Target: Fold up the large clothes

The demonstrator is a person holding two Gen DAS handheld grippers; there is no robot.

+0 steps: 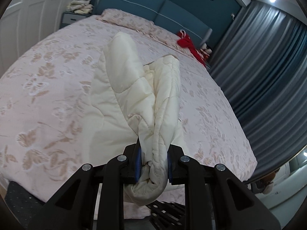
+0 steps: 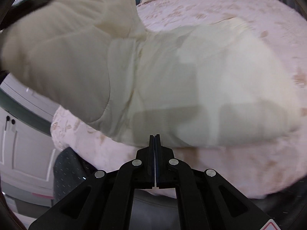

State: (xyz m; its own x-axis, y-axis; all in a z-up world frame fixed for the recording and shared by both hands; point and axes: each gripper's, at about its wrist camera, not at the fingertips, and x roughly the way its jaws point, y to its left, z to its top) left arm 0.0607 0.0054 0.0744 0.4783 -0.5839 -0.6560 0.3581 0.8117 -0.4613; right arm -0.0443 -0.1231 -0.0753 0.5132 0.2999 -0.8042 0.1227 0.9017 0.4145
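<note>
A cream quilted padded garment [image 1: 134,88] lies lengthwise on the pink floral bed [image 1: 48,80]. My left gripper [image 1: 153,164] is shut on a bunched fold of it at the bed's near edge, lifting that part. In the right wrist view the same garment [image 2: 172,86] spreads over the bed [image 2: 249,19], with one part raised at the upper left. My right gripper [image 2: 154,140] is shut and empty, its tips just at the garment's near hem over the bed edge.
A red garment [image 1: 189,44] lies at the bed's far right by the blue headboard [image 1: 163,9]. Grey curtains [image 1: 268,67] hang on the right. A nightstand with folded cloth [image 1: 80,5] stands far left. White cupboard doors [image 2: 23,143] are left of the bed.
</note>
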